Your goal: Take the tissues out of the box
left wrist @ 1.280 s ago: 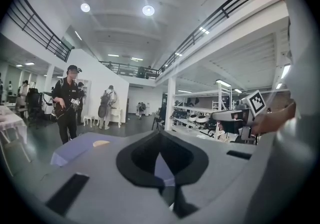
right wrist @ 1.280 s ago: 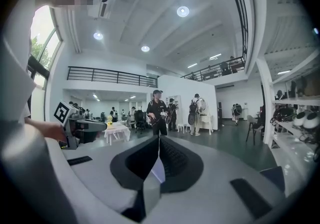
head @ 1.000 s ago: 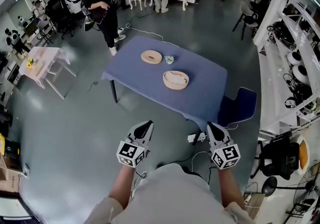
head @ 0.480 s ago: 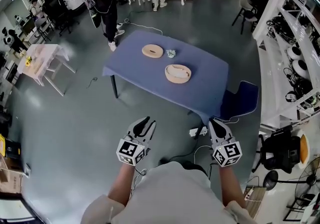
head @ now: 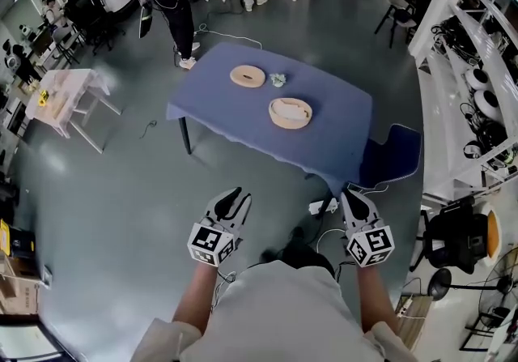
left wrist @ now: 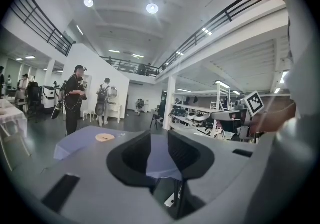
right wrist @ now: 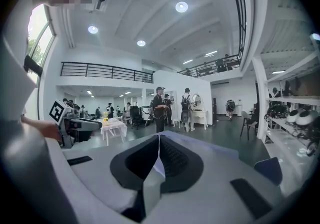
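Ahead of left gripper (head: pixel 237 195), blue table (head: pixel 340 127).

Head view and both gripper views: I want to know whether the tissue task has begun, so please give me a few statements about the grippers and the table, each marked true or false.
1. The left gripper and the right gripper are over the table. False: both hang over the floor, short of the table.
2. The right gripper's jaws are together. True.
3. The left gripper's jaws are shut. False: they stand apart, having just been opening, with nothing between them.
4. A round box and a flat disc lie on the table. True.
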The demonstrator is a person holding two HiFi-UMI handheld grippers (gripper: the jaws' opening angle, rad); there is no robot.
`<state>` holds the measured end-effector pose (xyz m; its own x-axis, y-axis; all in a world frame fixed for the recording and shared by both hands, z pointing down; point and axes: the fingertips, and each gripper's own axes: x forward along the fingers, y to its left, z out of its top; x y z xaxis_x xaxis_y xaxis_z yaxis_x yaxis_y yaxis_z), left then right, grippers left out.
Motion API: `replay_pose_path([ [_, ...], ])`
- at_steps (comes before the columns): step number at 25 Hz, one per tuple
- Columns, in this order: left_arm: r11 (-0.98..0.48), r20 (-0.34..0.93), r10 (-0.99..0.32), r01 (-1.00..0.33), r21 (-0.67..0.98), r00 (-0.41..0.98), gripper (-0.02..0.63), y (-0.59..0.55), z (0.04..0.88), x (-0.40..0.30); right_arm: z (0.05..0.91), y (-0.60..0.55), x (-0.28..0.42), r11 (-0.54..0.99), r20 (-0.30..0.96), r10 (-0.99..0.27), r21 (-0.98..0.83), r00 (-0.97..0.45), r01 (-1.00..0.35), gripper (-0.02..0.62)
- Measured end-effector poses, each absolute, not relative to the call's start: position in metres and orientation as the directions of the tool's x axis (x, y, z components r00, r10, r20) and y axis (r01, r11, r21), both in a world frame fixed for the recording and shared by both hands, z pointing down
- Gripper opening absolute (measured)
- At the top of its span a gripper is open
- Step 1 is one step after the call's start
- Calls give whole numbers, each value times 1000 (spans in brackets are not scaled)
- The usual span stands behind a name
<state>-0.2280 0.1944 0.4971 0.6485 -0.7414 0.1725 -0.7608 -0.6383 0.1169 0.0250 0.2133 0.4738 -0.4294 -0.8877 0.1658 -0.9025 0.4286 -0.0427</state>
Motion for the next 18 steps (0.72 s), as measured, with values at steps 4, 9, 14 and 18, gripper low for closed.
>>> replay_pose_path([
  [4, -640, 191, -736, -760, 115, 649, 114, 181, 503, -228, 480, 197, 22, 435, 173, -883, -51, -437, -899, 31],
  [9, -633, 210, -739, -767, 110, 640, 114, 154, 508, -225, 486, 165, 23, 450, 174, -874, -64, -454, -891, 31],
  [14, -621, 236, -741, -775, 114, 628, 114, 119, 515, -212, 496, 122, 34, 465, 182, -862, -84, -472, -881, 31],
  [18, -621, 256, -736, -775, 115, 627, 114, 85, 519, -203, 502, 80, 39, 476, 190, -852, -105, -488, -873, 31],
])
